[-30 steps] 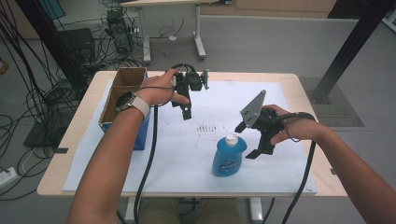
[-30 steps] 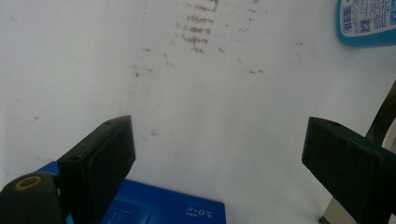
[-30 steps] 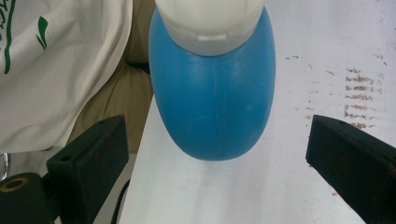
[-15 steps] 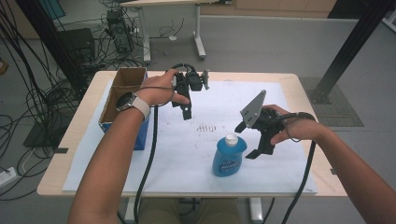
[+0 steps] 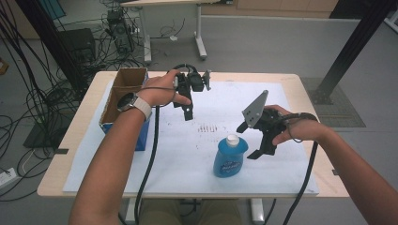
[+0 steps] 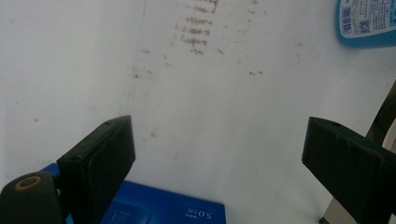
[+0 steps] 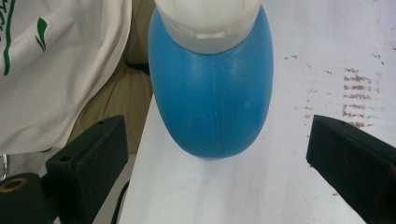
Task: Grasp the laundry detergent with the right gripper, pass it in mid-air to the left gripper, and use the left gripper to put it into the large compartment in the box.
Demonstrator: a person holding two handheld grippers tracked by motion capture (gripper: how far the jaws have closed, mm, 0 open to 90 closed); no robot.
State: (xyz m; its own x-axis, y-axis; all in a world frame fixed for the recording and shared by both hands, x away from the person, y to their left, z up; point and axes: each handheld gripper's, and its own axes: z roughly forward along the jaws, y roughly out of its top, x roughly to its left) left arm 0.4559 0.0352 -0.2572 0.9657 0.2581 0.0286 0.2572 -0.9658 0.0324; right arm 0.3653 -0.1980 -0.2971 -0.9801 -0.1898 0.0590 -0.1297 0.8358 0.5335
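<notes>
A blue bottle (image 5: 230,158) with a white cap (image 5: 232,139) stands upright on the white sheet (image 5: 197,154) near the table's front. My right gripper (image 5: 246,142) hovers just right of it, jaws open and turned toward it. In the right gripper view the bottle (image 7: 212,98) sits ahead of the open right gripper (image 7: 217,137), with a gap on each side. My left gripper (image 5: 187,112) hangs above the sheet further back, pointing down. In the left gripper view the left gripper (image 6: 219,140) stands wide open with nothing in it, and the bottle's label (image 6: 366,21) shows at top right.
An open cardboard box (image 5: 123,91) stands at the table's left edge with a blue box (image 5: 141,140) against its near end; the blue box (image 6: 163,210) lies below my left jaws. Brown marks (image 5: 209,128) dot the sheet's middle. Cables and table legs crowd the floor behind.
</notes>
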